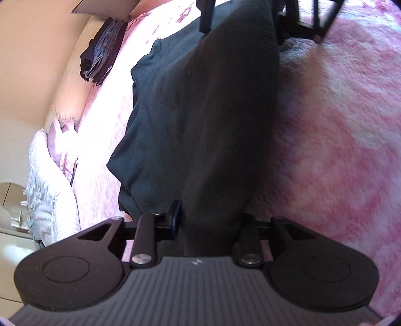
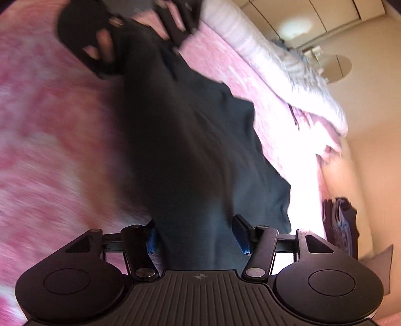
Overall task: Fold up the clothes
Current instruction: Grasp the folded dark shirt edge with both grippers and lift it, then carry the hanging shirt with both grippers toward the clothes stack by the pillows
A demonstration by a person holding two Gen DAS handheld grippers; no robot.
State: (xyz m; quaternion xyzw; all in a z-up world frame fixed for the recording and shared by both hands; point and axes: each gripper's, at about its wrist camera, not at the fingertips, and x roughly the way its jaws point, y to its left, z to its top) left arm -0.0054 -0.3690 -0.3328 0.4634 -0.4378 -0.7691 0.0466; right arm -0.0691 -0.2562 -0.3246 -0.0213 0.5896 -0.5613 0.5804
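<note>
A dark fleece garment (image 1: 200, 112) hangs stretched in a long band between my two grippers above a pink bed. In the left wrist view my left gripper (image 1: 210, 215) is at the bottom, shut on a bunched end of the garment; its right finger is hidden by cloth. My right gripper (image 1: 246, 22) shows at the top of that view, at the garment's other end. The right wrist view is blurred. There my right gripper (image 2: 196, 235) has its blue pads (image 2: 241, 235) wide apart, and the garment (image 2: 188, 150) lies between them. My left gripper (image 2: 140, 32) is at the far end.
A fuzzy pink blanket (image 1: 338, 125) covers the bed under and beside the garment. A stack of folded dark and blue clothes (image 1: 102, 50) lies near the beige headboard (image 1: 37, 62). A bunched white quilt (image 1: 47, 188) lies along the bed's edge.
</note>
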